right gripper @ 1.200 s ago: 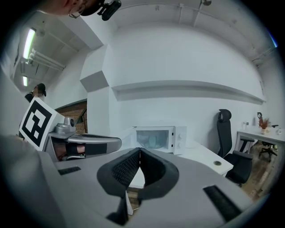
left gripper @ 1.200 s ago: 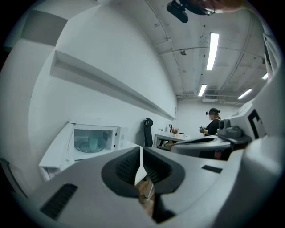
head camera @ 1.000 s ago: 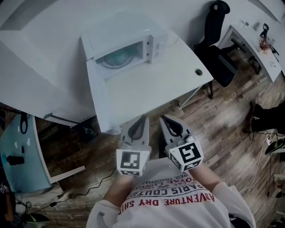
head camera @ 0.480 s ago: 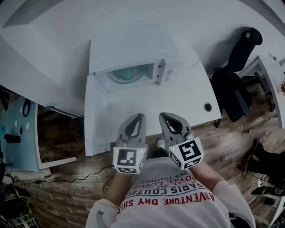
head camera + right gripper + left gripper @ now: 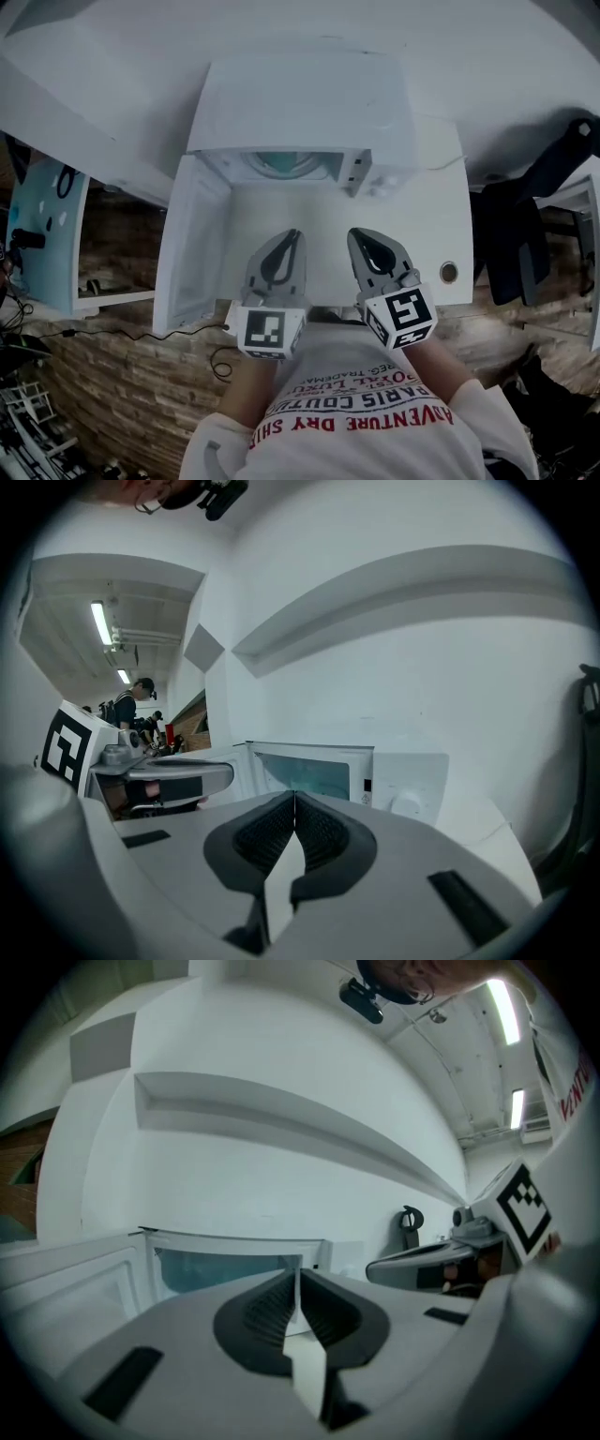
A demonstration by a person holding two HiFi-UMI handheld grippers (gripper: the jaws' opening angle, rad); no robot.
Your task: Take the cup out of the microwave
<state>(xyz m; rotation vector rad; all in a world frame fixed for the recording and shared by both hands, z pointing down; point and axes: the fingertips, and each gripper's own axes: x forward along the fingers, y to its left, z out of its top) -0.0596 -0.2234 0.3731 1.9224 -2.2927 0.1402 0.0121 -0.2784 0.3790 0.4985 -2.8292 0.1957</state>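
**Head view.** The microwave (image 5: 300,103) stands on the white table (image 5: 441,234), its door (image 5: 192,244) swung wide to the left. I see the teal-tinted cavity (image 5: 284,164), but I cannot make out the cup inside it, nor which way it points. The left gripper (image 5: 294,234) and right gripper (image 5: 355,234) hover side by side in front of the opening, outside it.

**Left gripper view.** The jaws are pressed together with nothing between them, aimed at the cavity.

**Right gripper view.** The jaws are likewise closed and empty. The control panel (image 5: 408,785) lies ahead, to the right.

microwave (image 5: 300,103): 1 | microwave door (image 5: 187,244): 1 | table (image 5: 427,225): 1 | chair (image 5: 516,225): 1 | hand-held grippers (image 5: 295,232) (image 5: 353,232): 2
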